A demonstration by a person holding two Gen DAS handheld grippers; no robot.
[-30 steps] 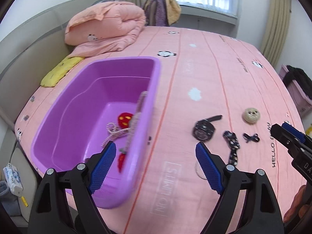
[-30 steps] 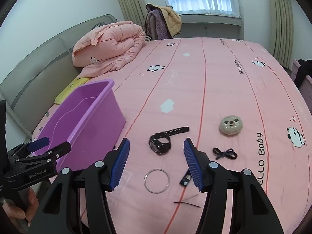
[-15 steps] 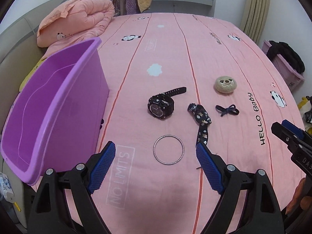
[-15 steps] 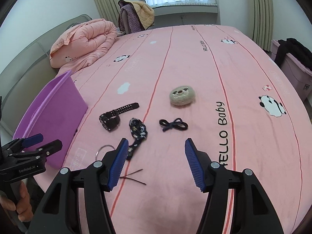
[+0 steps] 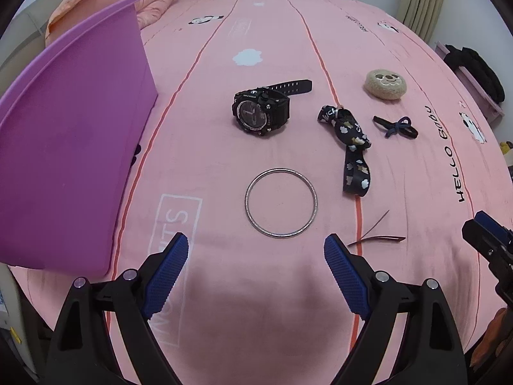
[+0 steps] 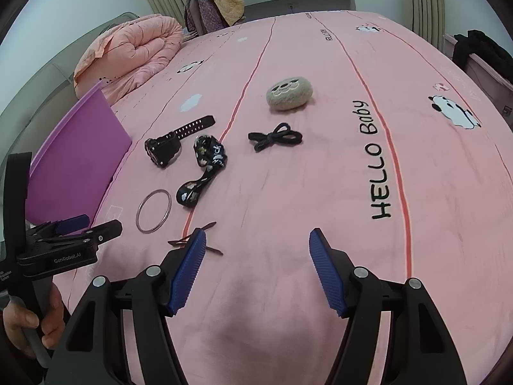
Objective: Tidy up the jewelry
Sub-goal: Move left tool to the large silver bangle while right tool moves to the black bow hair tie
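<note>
On the pink bed lie a silver bangle point(image 5: 281, 203), a black watch point(image 5: 262, 111), a black patterned band point(image 5: 350, 147), a dark bow tie point(image 5: 396, 127), a beige round face piece point(image 5: 385, 84) and a thin dark hairpin point(image 5: 375, 232). A purple tub point(image 5: 73, 147) stands at the left. My left gripper point(image 5: 256, 264) is open and empty, just short of the bangle. My right gripper point(image 6: 257, 264) is open and empty, right of the hairpin point(image 6: 195, 241). The right wrist view also shows the bangle point(image 6: 153, 206), watch point(image 6: 166, 147) and bow point(image 6: 275, 137).
A folded peach duvet point(image 6: 128, 54) lies at the head of the bed. A chair draped with clothes point(image 6: 213, 3) stands by the window. A pink bin with dark clothes point(image 5: 474, 73) sits off the right side of the bed.
The left gripper swung right from over the tub and dropped toward the bangle. The right gripper moved right, away from the watch, and now sits beside the hairpin.
</note>
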